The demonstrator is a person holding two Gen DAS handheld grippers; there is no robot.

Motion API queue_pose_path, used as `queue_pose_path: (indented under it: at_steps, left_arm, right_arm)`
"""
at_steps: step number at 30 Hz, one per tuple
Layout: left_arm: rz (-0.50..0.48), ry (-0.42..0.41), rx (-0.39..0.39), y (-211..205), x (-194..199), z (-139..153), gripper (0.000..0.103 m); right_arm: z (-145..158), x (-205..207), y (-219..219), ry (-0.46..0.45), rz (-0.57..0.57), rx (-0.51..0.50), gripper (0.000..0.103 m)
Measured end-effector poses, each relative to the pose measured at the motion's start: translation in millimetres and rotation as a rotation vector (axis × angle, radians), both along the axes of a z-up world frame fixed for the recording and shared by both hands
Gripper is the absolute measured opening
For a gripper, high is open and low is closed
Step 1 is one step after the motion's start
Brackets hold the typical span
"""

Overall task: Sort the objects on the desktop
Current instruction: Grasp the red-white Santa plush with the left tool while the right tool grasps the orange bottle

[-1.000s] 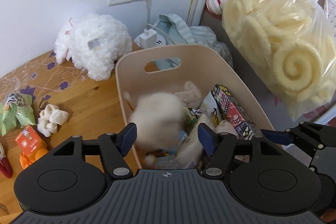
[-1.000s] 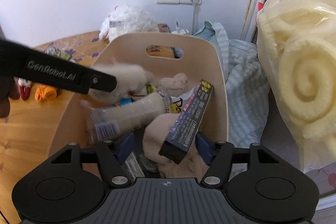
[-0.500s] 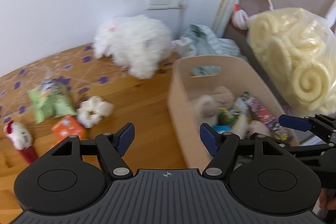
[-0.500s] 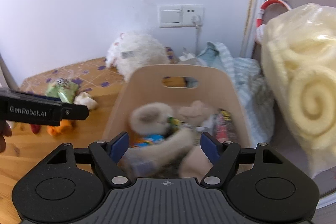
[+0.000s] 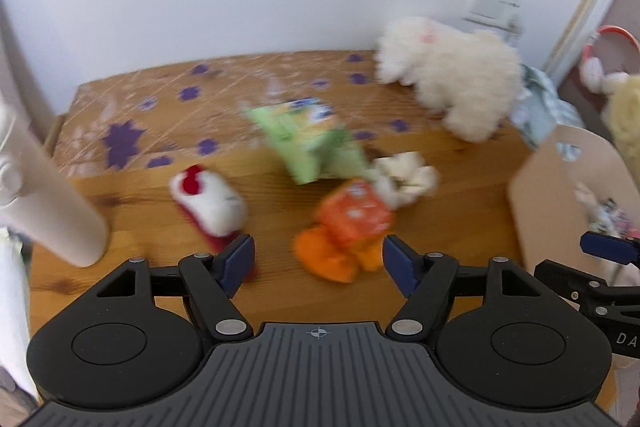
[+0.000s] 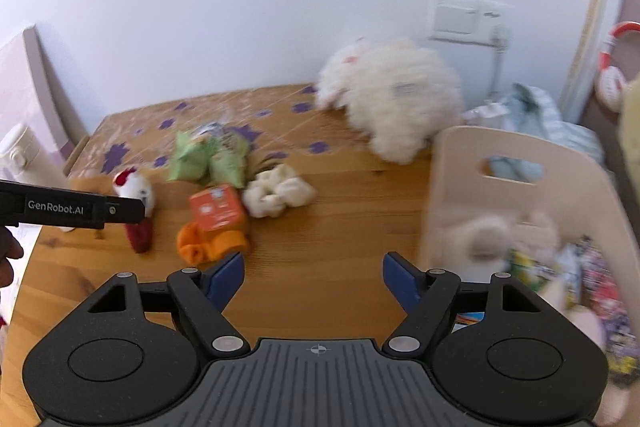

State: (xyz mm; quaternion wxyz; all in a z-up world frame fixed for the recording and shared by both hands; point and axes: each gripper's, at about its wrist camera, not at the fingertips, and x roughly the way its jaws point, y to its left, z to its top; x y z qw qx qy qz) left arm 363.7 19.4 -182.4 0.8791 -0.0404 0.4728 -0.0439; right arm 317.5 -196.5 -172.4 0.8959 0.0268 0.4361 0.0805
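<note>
The left tool (image 5: 319, 261) hangs over the counter (image 5: 280, 291) with its jaws wide apart and nothing between them; the right tool (image 6: 313, 277) is likewise spread and empty, pointed at bare wood between the loose things and the bin (image 6: 472, 163). Both views are blurred. The nearest loose item to the left tool is the orange box (image 5: 352, 217) lying on an orange soft piece (image 5: 326, 257), directly ahead and just right of the tool's centre line, close to the fingertips. Judged from the left view, the pair runs on a diagonal from near-left to far-right, so the jaws already roughly straddle it. A red-and-white toy (image 5: 208, 205) lies ahead to the left, by the left fingertip; a cream scrunchie (image 5: 406, 175) touches the box's far right corner; a green packet (image 5: 312, 143) sits beyond; the white plush (image 5: 452, 75) is at the back. The bin stands at the counter's right edge, already holding several things. The left tool looks nearer the orange pair; the right, seen at the edge of the left view, is nearer the bin. The next pick probably falls to the left tool, going straight forward and down.
</note>
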Motion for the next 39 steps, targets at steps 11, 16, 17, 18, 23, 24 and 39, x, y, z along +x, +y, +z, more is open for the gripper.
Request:
queue_pose_path:
  at_steps: [11,16,17,18,23,24,39]
  left_arm:
    - [0.081,0.075,-0.018,65,29,-40,0.072]
    - [0.078,0.098,-0.019,71,46,-59,0.072]
    - [0.073,0.099,-0.011,70,48,-62,0.072]
    - [0.070,0.101,-0.004,70,51,-65,0.072]
    - [0.066,0.123,-0.003,67,63,-79,0.072]
    - [0.067,0.126,-0.002,66,65,-81,0.072]
    - [0.030,0.158,-0.007,58,77,-95,0.013]
  right_arm:
    - [-38,57,62,0.075,0.094,-0.018,0.079]
    - [-57,81,76,0.107,0.110,-0.012,0.079]
    - [-62,86,78,0.115,0.113,-0.012,0.079]
    - [-66,90,80,0.123,0.117,-0.011,0.078]
    - [-85,107,91,0.151,0.131,-0.004,0.077]
    - [-87,109,92,0.153,0.132,-0.002,0.076]
    - [-98,114,91,0.164,0.138,0.037,0.052]
